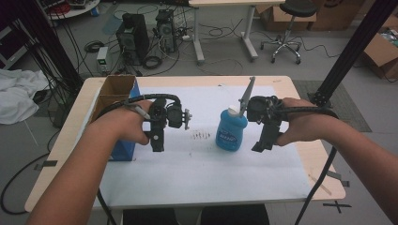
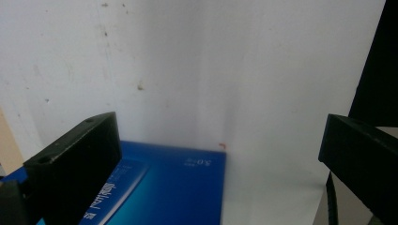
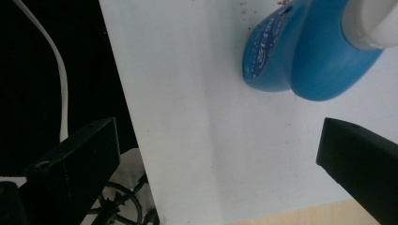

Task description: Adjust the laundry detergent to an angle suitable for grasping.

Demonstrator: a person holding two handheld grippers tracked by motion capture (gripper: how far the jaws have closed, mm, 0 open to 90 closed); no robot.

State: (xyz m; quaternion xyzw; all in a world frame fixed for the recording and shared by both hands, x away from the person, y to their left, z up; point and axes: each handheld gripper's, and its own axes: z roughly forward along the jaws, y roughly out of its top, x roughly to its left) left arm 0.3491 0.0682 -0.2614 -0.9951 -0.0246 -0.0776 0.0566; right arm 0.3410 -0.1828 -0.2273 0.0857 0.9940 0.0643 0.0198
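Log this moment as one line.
left gripper: open, beside blue cardboard box | right gripper: open, beside upright blue plastic bottle | nothing held

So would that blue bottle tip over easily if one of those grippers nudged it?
Probably, if nudged high up: the blue bottle stands upright, taller than its base. Its smooth, rounded plastic sides look fairly slippery, so jaws might slide. It looks stiff; how full it is can't be told.
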